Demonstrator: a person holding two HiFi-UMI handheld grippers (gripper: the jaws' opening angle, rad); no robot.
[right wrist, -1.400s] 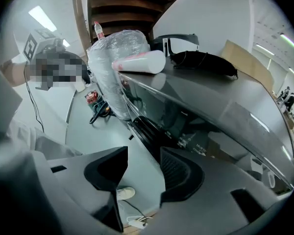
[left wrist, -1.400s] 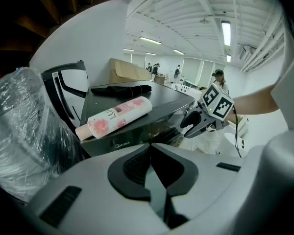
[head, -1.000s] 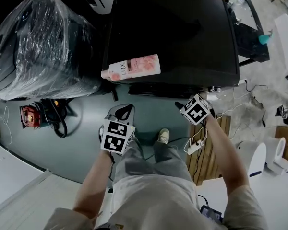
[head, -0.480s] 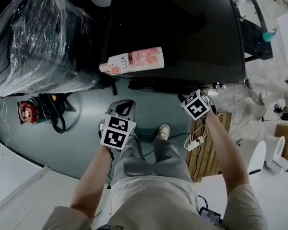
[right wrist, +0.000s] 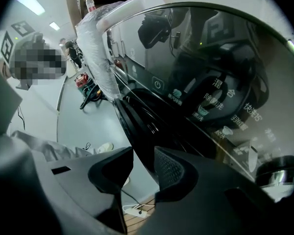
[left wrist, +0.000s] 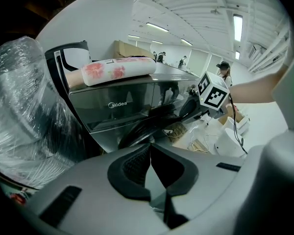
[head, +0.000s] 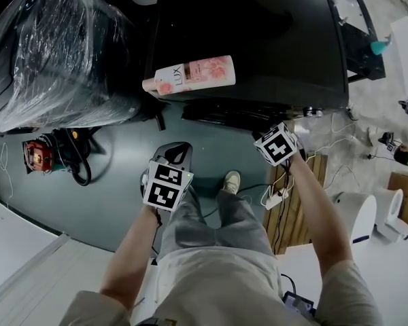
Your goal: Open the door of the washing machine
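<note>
The black washing machine [head: 251,39] fills the top of the head view, with a pink Lux bottle [head: 190,75] lying on its front edge. In the right gripper view the dark round door rim [right wrist: 137,126] runs down between the jaws of my right gripper [right wrist: 143,153]. Those jaws are closing, and a strip of floor still shows beside the left pad. From above, the right gripper [head: 275,141] sits low at the machine's front right. My left gripper [head: 177,149] hangs over the floor in front of the machine, shut and empty [left wrist: 150,148], facing the door [left wrist: 142,129].
A plastic-wrapped appliance [head: 54,53] stands left of the machine. A red tool with cables [head: 41,156] lies on the green floor below it. At the right are a power strip [head: 275,199], a wooden pallet [head: 299,209] and white fixtures [head: 367,216]. The person's shoe [head: 231,178] is between the grippers.
The view has shifted a little. The right gripper stays at the machine's front right corner, and the left gripper has barely moved over the floor.
</note>
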